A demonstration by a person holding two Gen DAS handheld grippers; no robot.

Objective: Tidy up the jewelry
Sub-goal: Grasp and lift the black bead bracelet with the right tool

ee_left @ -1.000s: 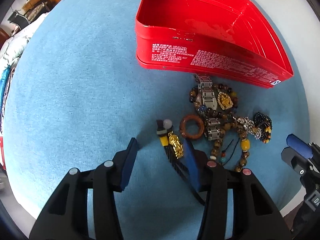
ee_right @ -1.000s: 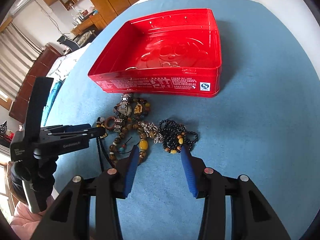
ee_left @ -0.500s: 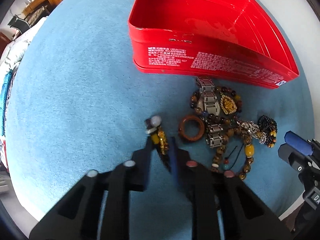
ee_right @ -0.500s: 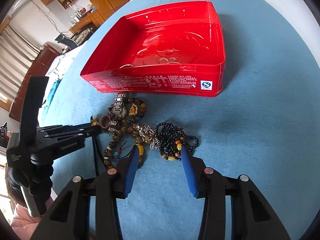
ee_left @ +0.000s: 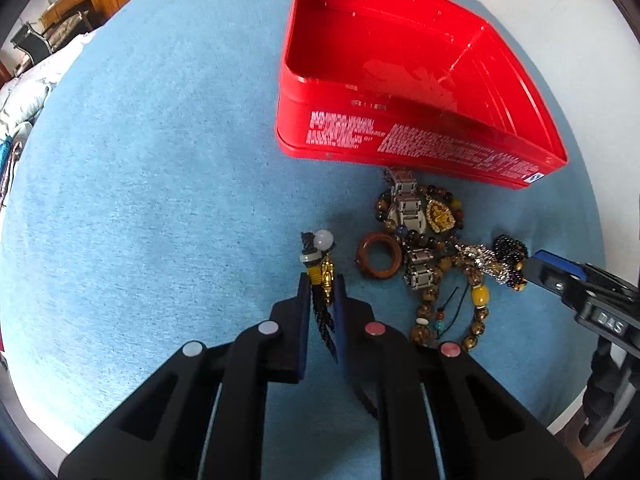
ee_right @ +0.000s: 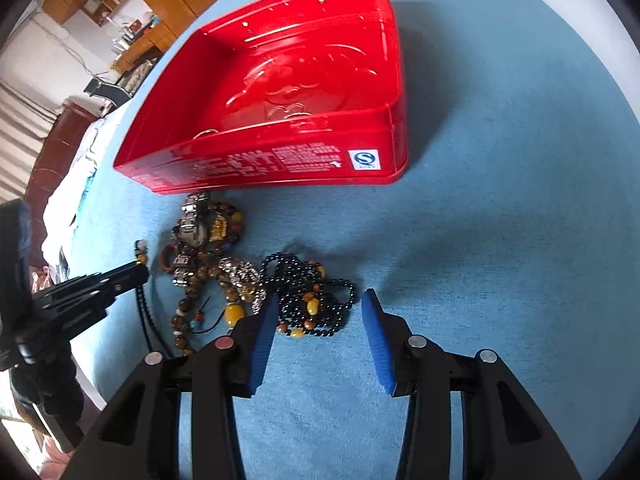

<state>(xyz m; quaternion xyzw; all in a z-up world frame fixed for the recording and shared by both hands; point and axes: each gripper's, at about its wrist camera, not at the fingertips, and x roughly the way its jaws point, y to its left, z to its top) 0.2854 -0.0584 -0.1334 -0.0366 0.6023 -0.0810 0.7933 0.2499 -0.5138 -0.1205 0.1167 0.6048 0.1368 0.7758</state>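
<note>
A pile of jewelry (ee_left: 424, 240) lies on the blue cloth in front of an open red tin (ee_left: 420, 92). My left gripper (ee_left: 322, 286) is shut on a black cord pendant with a gold charm and white bead (ee_left: 322, 258), left of the pile. My right gripper (ee_right: 318, 304) is open, its fingers on either side of a black bead bracelet (ee_right: 312, 300) at the pile's right end. The tin (ee_right: 280, 96) looks nearly empty, with a thin ring near its front wall. A brown wooden ring (ee_left: 379, 255) and metal link bracelet (ee_left: 408, 208) lie in the pile.
The blue cloth (ee_left: 140, 180) covers a round table whose white edge shows at the right. Wooden cabinets (ee_right: 132, 8) and furniture stand in the room beyond. In the right wrist view the left gripper (ee_right: 92, 288) shows at the left.
My left gripper closed on the gold-charm pendant cord. My right gripper moved forward until its fingers flank the black bead bracelet.
</note>
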